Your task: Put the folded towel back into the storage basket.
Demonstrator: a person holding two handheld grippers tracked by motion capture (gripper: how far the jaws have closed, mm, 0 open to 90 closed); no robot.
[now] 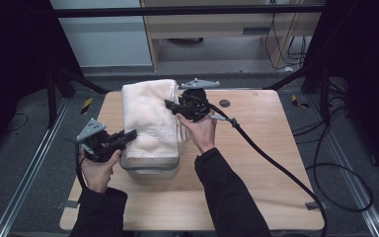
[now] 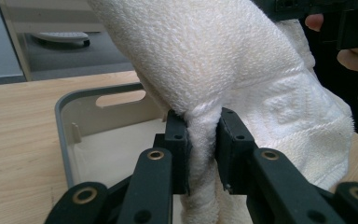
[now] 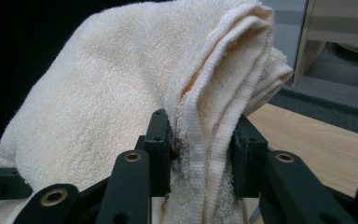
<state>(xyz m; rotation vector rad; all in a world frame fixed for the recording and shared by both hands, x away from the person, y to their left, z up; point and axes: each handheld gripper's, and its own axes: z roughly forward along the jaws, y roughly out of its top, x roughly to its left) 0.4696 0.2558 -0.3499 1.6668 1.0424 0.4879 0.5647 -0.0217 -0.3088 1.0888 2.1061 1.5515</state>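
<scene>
- While the towel point(image 1: 148, 118) is hanging over the bin point(image 1: 150, 165) at mid-table, the left gripper point(image 1: 128, 135) is pinching its near-left edge and the right gripper point(image 1: 170, 104) is biting its far-right edge.
- In the left gripper view, the jaws are squeezing a narrow bunch of towel point(image 2: 204, 140); in the right gripper view, they are clamping several stacked, folded layers point(image 3: 200, 135).
- The towel is looking cream-white, thick and looped, folded into a long band, with a woven stripe and frayed hem showing.
- The grey bin point(image 2: 74, 121) is sitting underneath, its handle slot showing, and the cloth is covering most of its opening.
- A black cable point(image 1: 276, 163) is trailing across the wooden table point(image 1: 256, 197) from the right gripper, and a hand point(image 1: 200, 131) is wrapping that tool.
</scene>
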